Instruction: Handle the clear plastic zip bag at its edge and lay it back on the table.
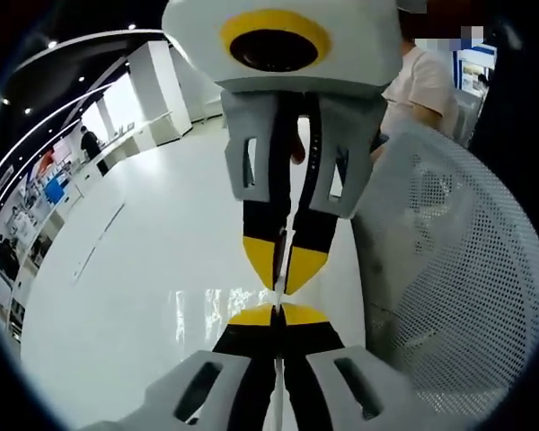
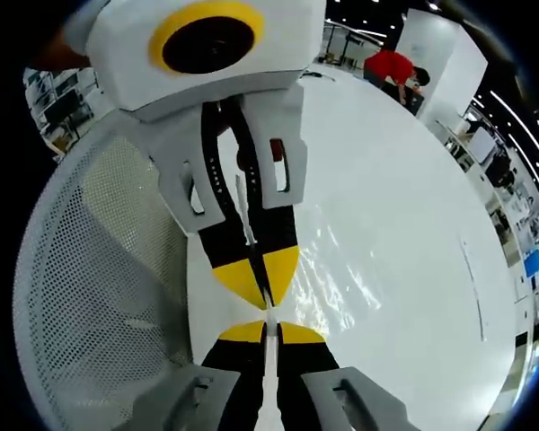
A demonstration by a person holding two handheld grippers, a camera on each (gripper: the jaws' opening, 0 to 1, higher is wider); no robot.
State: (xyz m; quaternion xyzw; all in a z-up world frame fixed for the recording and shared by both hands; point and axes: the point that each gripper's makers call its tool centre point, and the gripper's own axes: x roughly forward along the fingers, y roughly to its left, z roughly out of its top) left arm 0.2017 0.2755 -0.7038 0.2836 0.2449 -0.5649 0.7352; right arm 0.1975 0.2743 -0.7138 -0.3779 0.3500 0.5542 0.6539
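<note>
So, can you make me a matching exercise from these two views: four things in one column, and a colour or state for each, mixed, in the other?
Things:
1. zip bag
2. mesh chair
3. far person in the right gripper view
4. left gripper

Colour or state:
A. wears a red top
B. shut on the bag's edge
C. clear and shiny
D. white, full of small holes

Pairs: 1-C, 2-D, 3-A, 4-B
</note>
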